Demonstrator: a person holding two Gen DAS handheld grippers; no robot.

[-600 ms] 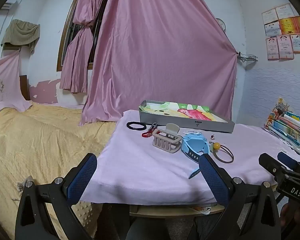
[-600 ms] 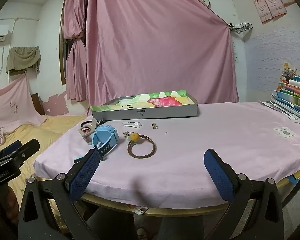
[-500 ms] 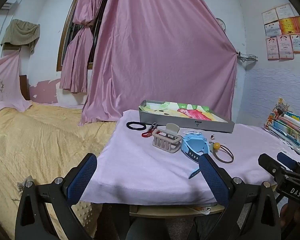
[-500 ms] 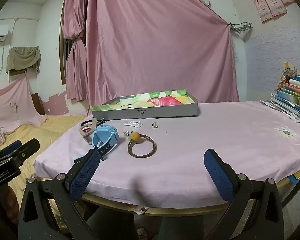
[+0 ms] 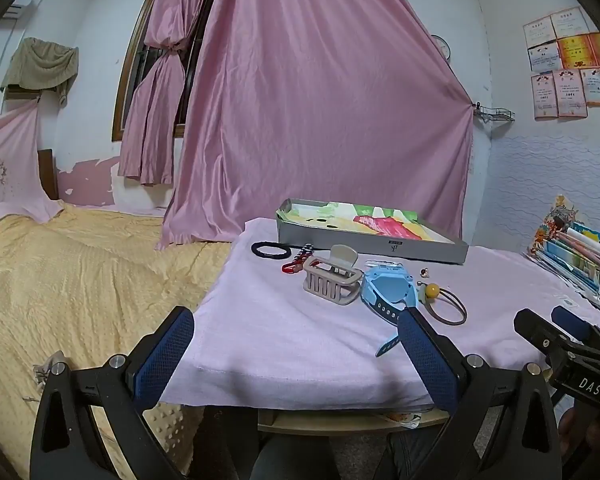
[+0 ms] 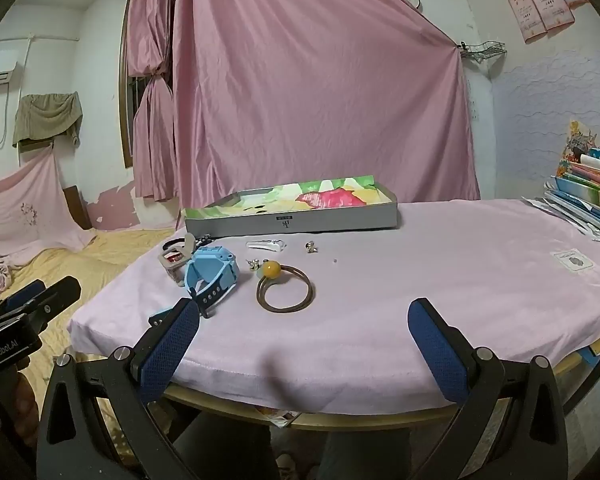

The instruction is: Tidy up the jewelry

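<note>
While both grippers hung at the desk's [image 6: 440, 280] near edge, the left gripper [image 5: 296, 354] and right gripper [image 6: 304, 344] held their jaws wide apart, gripping nothing. Farther on lay a blue watch [image 6: 212, 272], brown hair tie [image 6: 285, 290], beige claw clip [image 5: 332, 280], then a shallow grey box [image 6: 292, 222].

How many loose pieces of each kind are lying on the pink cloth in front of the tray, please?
Hair ties: 2, black and brown with a yellow bead
Claw clip: 1
Blue watch: 1
Red clip: 1
Clear clip: 1
Small earrings: 2
Total: 8
</note>
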